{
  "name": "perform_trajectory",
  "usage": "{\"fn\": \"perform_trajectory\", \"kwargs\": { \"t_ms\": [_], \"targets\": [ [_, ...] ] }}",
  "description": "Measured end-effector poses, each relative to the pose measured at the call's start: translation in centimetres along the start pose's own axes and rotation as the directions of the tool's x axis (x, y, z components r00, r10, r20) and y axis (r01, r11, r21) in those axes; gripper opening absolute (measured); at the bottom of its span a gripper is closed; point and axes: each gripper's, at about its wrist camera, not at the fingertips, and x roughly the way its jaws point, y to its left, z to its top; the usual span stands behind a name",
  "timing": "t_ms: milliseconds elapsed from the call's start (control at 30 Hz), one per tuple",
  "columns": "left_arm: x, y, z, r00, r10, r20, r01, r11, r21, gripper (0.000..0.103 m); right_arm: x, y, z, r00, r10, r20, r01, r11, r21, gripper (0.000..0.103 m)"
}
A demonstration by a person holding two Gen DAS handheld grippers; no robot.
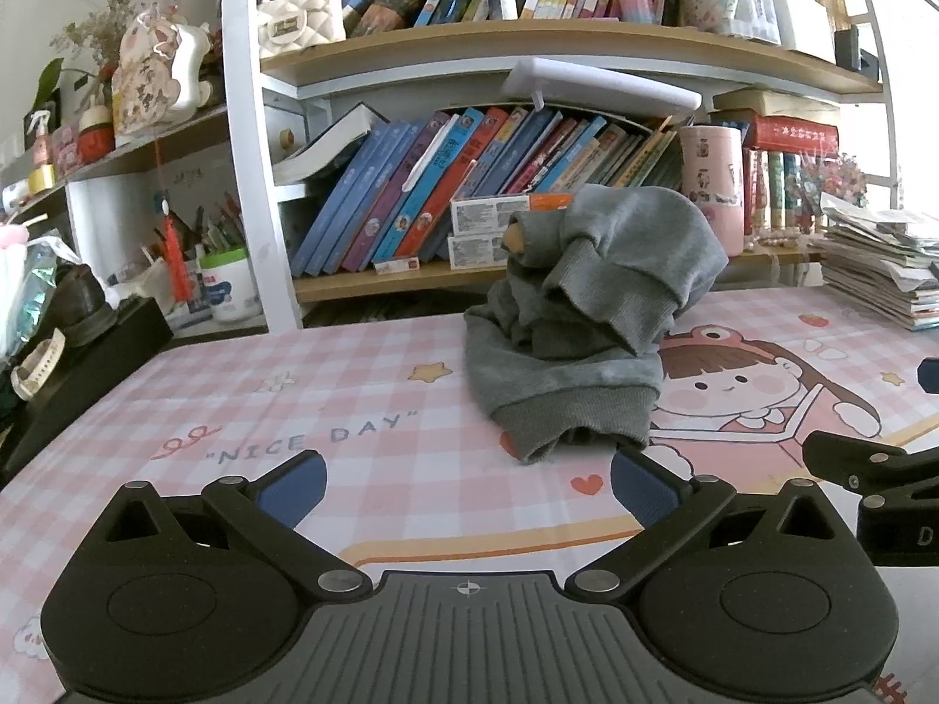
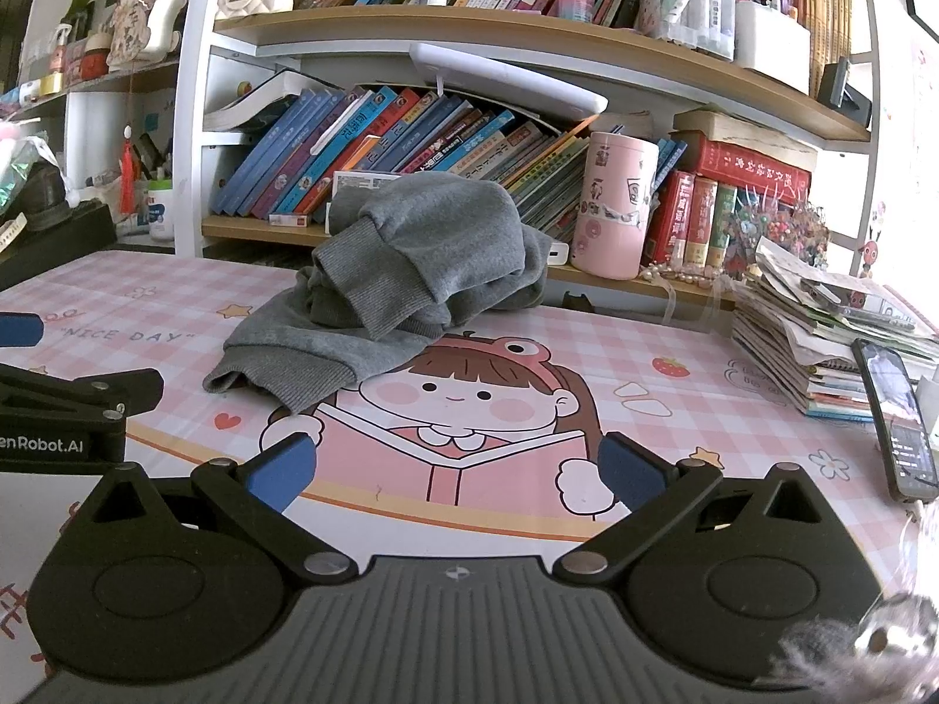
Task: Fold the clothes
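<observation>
A grey sweatshirt (image 1: pixel 593 317) lies crumpled in a heap on the pink checked desk mat (image 1: pixel 235 387), a ribbed cuff draped over the top and the ribbed hem toward me. My left gripper (image 1: pixel 466 490) stands open just short of the hem, nothing between its blue pads. From the right wrist view the same sweatshirt (image 2: pixel 399 287) sits ahead and to the left. My right gripper (image 2: pixel 458 469) is open over the cartoon girl print, well short of the cloth. Each gripper shows at the edge of the other's view.
A bookshelf (image 1: pixel 528 53) packed with books stands right behind the mat. A pink tumbler (image 2: pixel 613 202) stands on its lower shelf. A paper stack (image 2: pixel 821 340) and a phone (image 2: pixel 895 416) sit at the right; a black box (image 1: pixel 76 375) is at the left.
</observation>
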Motion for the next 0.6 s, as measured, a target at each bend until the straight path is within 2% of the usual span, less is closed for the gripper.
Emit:
{"fn": "perform_trajectory", "kwargs": {
  "t_ms": [600],
  "targets": [
    [0.07,0.01,-0.03,1.000,0.019,-0.007,-0.019,1.000,0.000,0.103,0.31,-0.14,0.01,1.000,-0.010,-0.019,0.010,1.000,0.001,0.103]
  ]
}}
